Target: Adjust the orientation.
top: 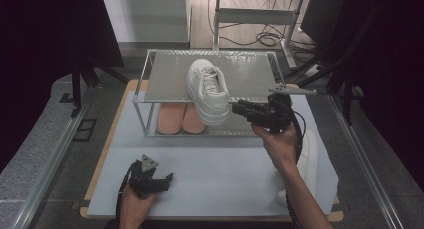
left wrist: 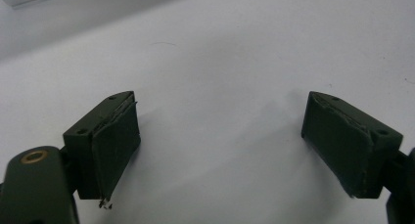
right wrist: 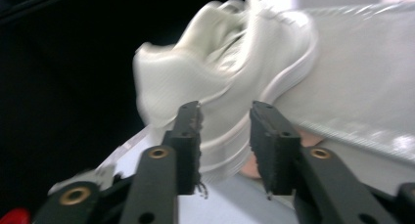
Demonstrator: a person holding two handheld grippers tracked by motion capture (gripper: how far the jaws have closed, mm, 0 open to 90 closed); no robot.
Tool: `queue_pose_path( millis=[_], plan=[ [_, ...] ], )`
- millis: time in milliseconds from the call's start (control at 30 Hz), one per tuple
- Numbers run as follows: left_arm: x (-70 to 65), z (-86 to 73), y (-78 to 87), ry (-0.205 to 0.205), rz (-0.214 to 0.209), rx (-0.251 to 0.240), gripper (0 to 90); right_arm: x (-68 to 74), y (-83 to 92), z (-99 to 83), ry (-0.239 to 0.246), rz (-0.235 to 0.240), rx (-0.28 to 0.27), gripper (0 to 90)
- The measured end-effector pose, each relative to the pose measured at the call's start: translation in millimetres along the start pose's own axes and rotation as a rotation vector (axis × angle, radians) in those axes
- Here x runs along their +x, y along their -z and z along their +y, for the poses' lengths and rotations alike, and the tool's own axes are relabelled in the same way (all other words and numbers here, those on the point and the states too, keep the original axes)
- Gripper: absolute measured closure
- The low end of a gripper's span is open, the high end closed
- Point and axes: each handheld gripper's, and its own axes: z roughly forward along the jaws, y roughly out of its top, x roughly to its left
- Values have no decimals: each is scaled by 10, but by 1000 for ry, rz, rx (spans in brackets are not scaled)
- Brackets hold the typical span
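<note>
So the whole thing comes down to the heel of that white sneaker (top: 208, 90) and the right gripper (top: 239, 109), which sits just to the right of it, pointing left at it. The shoe is on the top shelf of the little metal rack (top: 150, 96) at the far end of the surface (top: 210, 174), long axis running near to far with the toe at the far end and the heel hanging out over the near edge of the shelf. In the right gripper view the heel (right wrist: 195, 106) is right in front of the two jaws, which are only partly spread, and I honestly can't say if the pads are touching the sole rim or are just short of it, since that picture is smeared. I'd guess a grab on the heel is the plan, but no grip is made yet as far as I can see. The left gripper (top: 161, 180) is well away at the near left, jaws spread wide over bare surface, holding nothing, so the right hand is clearly the nearer one. Under the top shelf there's a pair of pink shoes (top: 181, 118), half hidden by the shelf. Another white shoe (top: 309, 161) lies at the near right, mostly covered by the person's right forearm
</note>
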Motion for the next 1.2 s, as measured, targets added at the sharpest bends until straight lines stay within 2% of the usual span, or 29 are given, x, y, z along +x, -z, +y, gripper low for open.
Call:
queue_pose_path(
  millis=[233,333,400,467,533,867,1200],
  plan=[
    [-1,0,-2,0,1,-3,143,157,-59,-163,74,9,48,826],
    [-1,0,-2,0,1,-3,143,170,-84,-219,103,-16,64,866],
    [-1,0,-2,0,1,-3,143,158,-98,-243,105,-17,68,880],
    [3,0,3,-7,1,2,143,153,-122,-260,104,-3,74,883],
    [3,0,2,-6,1,2,144,174,-153,-276,118,-8,77,882],
    [2,0,2,-6,2,1,144,253,-299,-263,121,6,69,888],
    [1,0,2,-6,2,1,144,309,-574,-219,117,29,83,891]
  ],
)
